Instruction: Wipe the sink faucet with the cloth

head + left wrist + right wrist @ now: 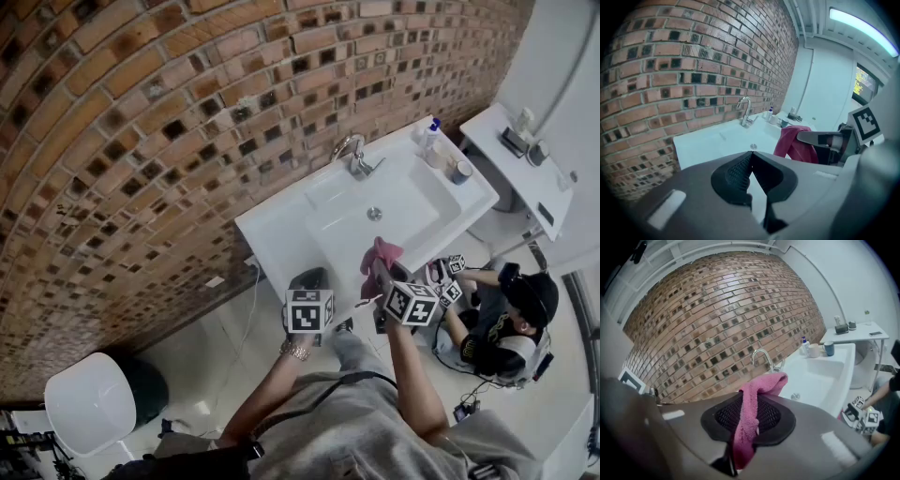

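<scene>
A chrome faucet (352, 153) stands at the back of the white sink (281, 234), against the brick wall; it also shows as the faucet (745, 111) and the faucet (764, 358) in the gripper views. My right gripper (377, 270) is shut on a pink cloth (379, 259), held over the sink's front edge. The cloth (751, 413) hangs between the jaws and folds over their tip. My left gripper (307, 279) hovers beside it at the sink's front left, jaws shut with nothing between them. The cloth (796, 144) appears to its right.
A soap bottle (428, 134), a cup (440, 153) and a dark mug (459, 171) stand on the sink's right end. A white side table (520, 173) stands beyond. A person (506, 323) crouches on the floor at right. A white bin (89, 405) sits low left.
</scene>
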The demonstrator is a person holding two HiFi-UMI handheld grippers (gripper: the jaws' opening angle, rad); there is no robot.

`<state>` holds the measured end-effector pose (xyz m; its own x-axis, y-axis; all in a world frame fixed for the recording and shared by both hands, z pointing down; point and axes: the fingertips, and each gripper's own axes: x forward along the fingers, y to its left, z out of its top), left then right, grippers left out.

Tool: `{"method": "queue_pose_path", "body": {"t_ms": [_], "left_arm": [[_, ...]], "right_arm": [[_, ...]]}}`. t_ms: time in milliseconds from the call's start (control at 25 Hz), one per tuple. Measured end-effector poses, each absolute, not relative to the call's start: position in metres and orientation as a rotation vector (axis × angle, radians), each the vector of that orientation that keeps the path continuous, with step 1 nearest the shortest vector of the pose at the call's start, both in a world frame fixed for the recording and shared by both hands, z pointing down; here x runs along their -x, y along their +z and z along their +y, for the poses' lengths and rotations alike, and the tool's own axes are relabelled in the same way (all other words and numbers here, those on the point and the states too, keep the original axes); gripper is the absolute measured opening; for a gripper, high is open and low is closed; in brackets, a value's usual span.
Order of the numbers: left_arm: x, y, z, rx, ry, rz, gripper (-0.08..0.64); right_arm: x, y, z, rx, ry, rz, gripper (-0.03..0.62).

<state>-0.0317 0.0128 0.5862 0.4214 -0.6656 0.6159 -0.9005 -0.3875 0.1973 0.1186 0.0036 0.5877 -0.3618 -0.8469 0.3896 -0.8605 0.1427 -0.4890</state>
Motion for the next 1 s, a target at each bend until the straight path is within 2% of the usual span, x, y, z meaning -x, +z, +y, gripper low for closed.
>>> {"method": "queue_pose_path", "body": {"t_ms": [200, 440, 600, 800, 1000], "left_arm": [[0.022, 0.564, -0.046, -2.165, 0.579, -1.373, 0.02], [0.044, 0.564, -0.093, -2.13, 0.617, -1.423, 0.02], [0.057, 0.553, -0.123, -2.142, 0.583, -1.441, 0.02], [0.075, 0.544, -0.147, -2.156, 0.562, -1.453, 0.02], [0.088, 0.553, -0.163, -2.128, 0.558, -1.452, 0.02]], "right_arm": [[-0.128, 0.574, -0.114, -1.655, 0.959, -2.423, 0.058], [-0.061, 0.544, -0.238, -1.329, 0.622, -2.509, 0.06], [-0.039, 0.558, -0.289, -1.239, 0.427, -2.394, 0.06], [-0.068, 0.567, -0.322, -1.341, 0.181, -2.174, 0.06], [-0.103, 0.558, -0.355, -1.456, 0.171, -2.166, 0.063]]}}
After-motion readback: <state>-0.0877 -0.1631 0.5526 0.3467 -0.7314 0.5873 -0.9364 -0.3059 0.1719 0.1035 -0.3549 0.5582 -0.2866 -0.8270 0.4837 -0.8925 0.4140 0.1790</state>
